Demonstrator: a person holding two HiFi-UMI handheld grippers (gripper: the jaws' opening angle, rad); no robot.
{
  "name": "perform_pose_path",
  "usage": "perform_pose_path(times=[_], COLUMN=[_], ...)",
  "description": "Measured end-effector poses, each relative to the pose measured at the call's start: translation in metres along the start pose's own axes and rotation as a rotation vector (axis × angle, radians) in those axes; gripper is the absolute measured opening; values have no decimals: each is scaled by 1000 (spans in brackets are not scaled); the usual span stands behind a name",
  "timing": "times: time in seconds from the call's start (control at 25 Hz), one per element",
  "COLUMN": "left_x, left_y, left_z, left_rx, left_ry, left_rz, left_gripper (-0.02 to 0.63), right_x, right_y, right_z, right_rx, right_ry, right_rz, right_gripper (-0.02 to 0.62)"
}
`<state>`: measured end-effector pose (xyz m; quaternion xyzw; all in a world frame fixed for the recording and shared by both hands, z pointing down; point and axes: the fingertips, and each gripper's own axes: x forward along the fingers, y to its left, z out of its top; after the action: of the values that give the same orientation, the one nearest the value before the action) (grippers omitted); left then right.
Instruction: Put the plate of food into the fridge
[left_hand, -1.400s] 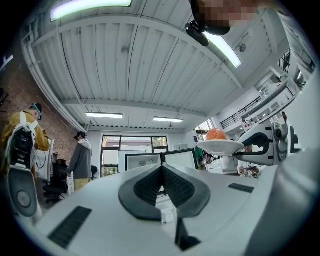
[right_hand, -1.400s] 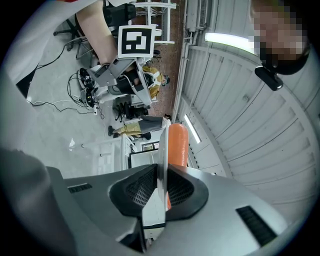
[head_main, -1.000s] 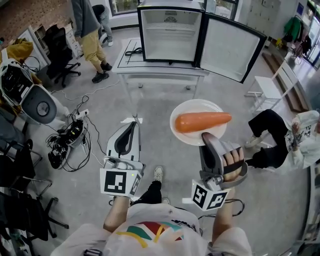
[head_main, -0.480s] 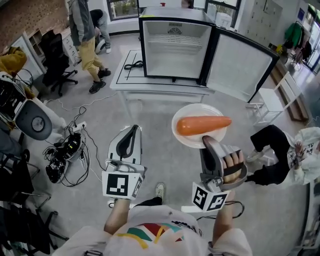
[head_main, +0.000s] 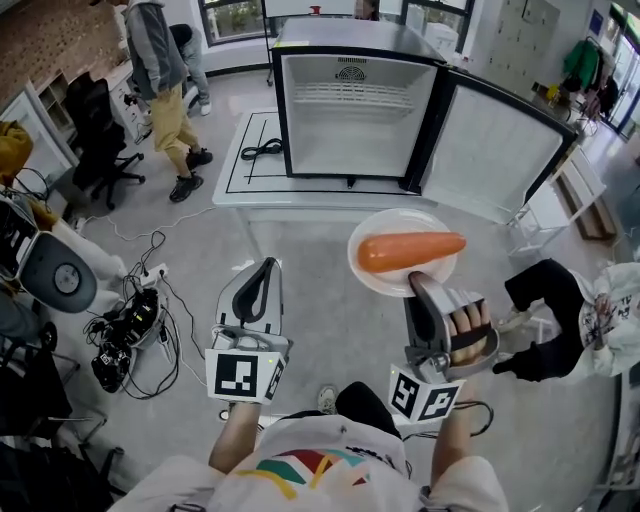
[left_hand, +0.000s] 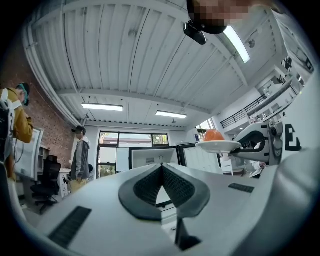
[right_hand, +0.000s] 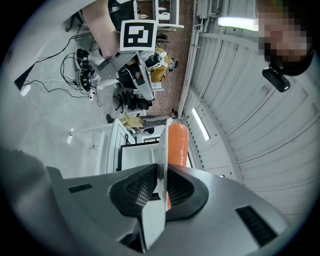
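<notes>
A white plate (head_main: 394, 273) with an orange carrot (head_main: 410, 250) on it hangs in the air, held by its near rim in my right gripper (head_main: 417, 283). In the right gripper view the plate's edge (right_hand: 161, 165) is pinched between the pads, the carrot (right_hand: 177, 145) beside it. The small fridge (head_main: 355, 110) stands on a low white table (head_main: 300, 185) ahead, its door (head_main: 495, 150) swung open to the right, its inside bare. My left gripper (head_main: 262, 272) is shut and empty, left of the plate; from it the plate (left_hand: 218, 145) shows at the right.
A person (head_main: 160, 70) stands at the back left beside office chairs (head_main: 95, 135). Cables and devices (head_main: 125, 320) lie on the floor at the left. A seated person's legs (head_main: 545, 310) are at the right, and a white chair (head_main: 545, 205) stands beside the fridge door.
The whole view has moved closer to the fridge and table. Both grippers and the plate keep the same pose relative to me; the grip is unchanged.
</notes>
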<state>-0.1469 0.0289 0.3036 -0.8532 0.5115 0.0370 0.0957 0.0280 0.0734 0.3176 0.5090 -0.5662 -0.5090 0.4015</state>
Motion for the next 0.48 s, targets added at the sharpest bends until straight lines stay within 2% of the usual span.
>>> perform_pose_path(times=[0.28, 0.48], left_x=[37, 81], left_y=[18, 24], left_z=[-21, -31], left_rx=[-28, -33], left_ry=[21, 14], left_rz=[13, 19], left_gripper=[5, 5], right_x=[39, 85], right_y=[7, 7], right_z=[-12, -28], right_rx=[-4, -4], right_ry=[4, -17], right_rz=[23, 20], right_gripper=[43, 43])
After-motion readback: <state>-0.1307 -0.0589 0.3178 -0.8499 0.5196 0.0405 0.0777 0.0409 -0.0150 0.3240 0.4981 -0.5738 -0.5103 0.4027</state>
